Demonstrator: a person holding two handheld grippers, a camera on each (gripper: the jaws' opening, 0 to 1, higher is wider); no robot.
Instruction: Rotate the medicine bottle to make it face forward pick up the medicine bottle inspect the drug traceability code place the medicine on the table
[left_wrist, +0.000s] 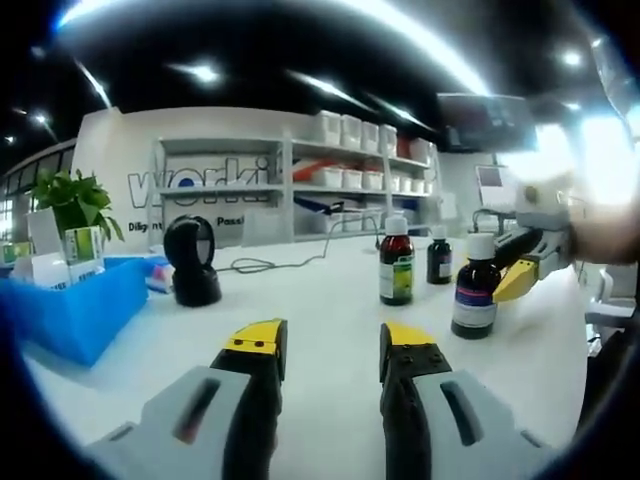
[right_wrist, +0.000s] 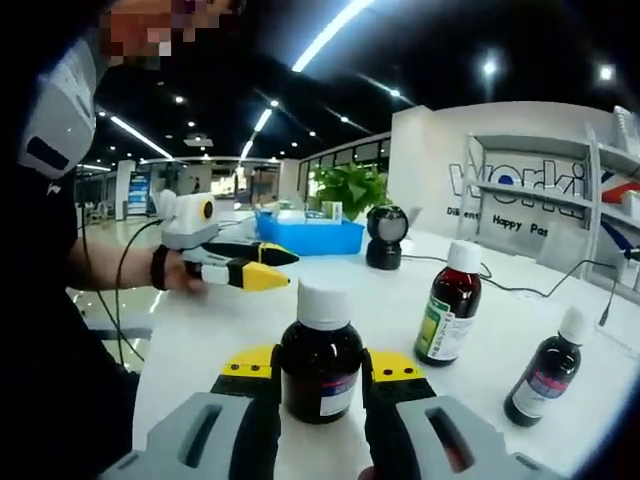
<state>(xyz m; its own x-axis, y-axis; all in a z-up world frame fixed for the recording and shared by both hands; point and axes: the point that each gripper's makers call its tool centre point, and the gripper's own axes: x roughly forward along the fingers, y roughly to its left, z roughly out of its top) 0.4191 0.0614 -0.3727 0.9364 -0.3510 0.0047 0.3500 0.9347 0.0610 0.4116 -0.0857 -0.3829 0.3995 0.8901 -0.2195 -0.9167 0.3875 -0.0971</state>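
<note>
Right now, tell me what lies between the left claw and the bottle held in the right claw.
Only bare white table in the left gripper view: the left claw is open and empty, the right claw closed around the bottle.

Right gripper (left_wrist: 512, 268) fingers around medicine bottle (left_wrist: 474, 287) on white table (left_wrist: 320, 310)

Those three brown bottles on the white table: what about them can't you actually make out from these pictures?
- Nearest bottle, right gripper view: its lower sides are hidden by the right gripper, whose jaws flank it; whether they press it is unclear.
- Same bottle, left gripper view: label print is blurred, no code readable.
- Green-label bottle: text too small.
- Smallest bottle: label blurred near the rim.
- Scanner: its face is dark.
</note>
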